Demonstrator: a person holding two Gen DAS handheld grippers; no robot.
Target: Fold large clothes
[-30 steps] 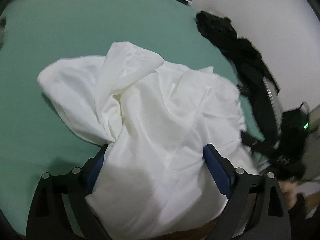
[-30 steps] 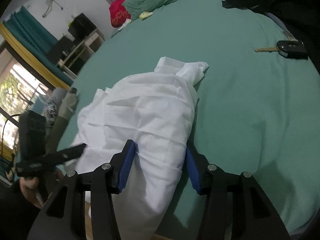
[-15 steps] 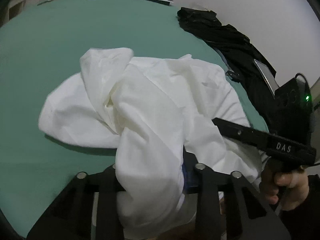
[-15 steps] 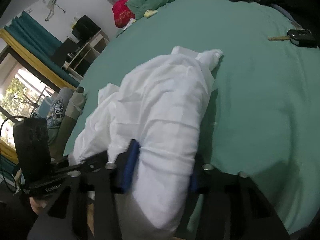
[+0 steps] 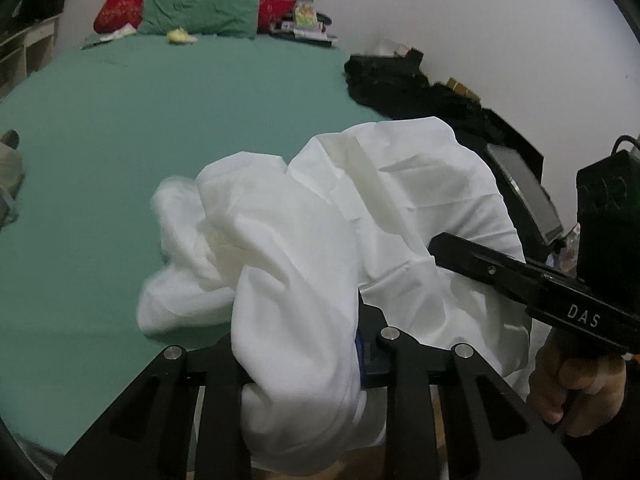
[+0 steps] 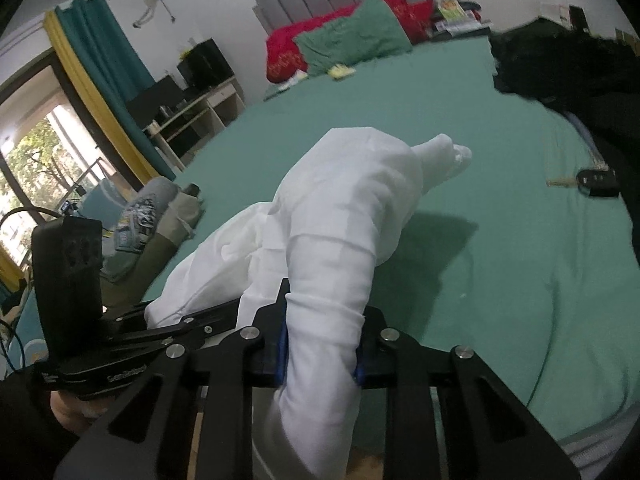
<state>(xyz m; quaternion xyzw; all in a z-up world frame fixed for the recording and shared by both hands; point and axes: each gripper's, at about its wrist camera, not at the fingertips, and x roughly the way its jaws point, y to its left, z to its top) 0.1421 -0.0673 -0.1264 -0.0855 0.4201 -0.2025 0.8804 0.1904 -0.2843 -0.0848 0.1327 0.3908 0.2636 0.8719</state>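
White garment (image 5: 304, 240) is now bunched and lifted off the bed's (image 5: 120, 128) near edge, my left gripper (image 5: 304, 356) and right gripper (image 6: 320, 348) both clenched on it since a second ago, so spreading comes next.

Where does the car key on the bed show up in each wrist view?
Left wrist: the car key is not in view.
Right wrist: car key lies at the right edge, on the green sheet, beside the black clothing.
Shared landmark: the green pillow at the headboard.
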